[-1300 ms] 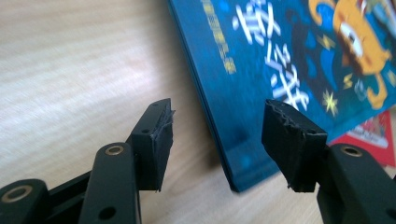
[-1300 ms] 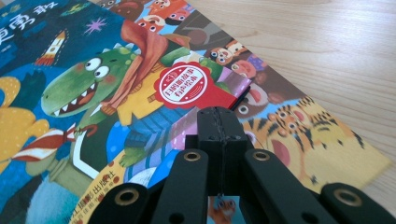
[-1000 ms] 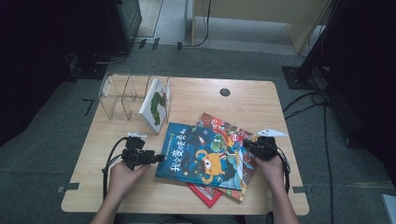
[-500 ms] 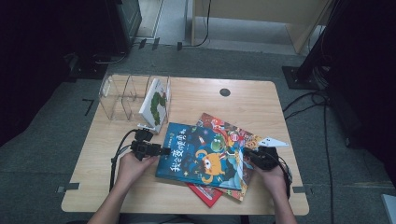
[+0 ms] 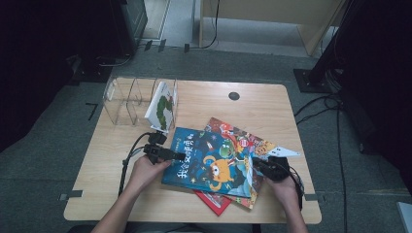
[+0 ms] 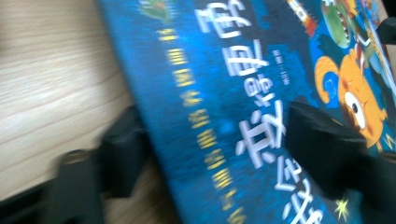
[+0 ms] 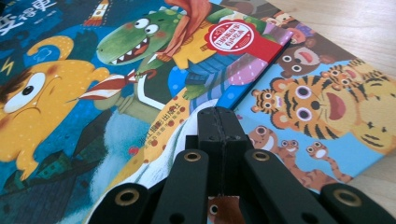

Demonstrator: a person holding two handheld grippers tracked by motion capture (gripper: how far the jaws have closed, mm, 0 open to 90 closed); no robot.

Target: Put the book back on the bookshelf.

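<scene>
A blue picture book lies on top of a fanned stack at the table's front middle. My left gripper is at its left edge. In the left gripper view the blue book has its edge between the jaws of the left gripper. One jaw is beside the edge over the table and the other is over the cover. They have just been opening and stand open. My right gripper is shut at the stack's right side. In the right gripper view the right gripper points over the blue book and a tiger-cover book.
A red book pokes out under the stack near the front edge. A clear divided rack stands at the back left with a white book leaning in its right slot. A black round hole sits in the wooden table.
My left hand has moved right, from the bare table to the blue book's left edge. My right hand has shifted slightly toward the table's front edge.
</scene>
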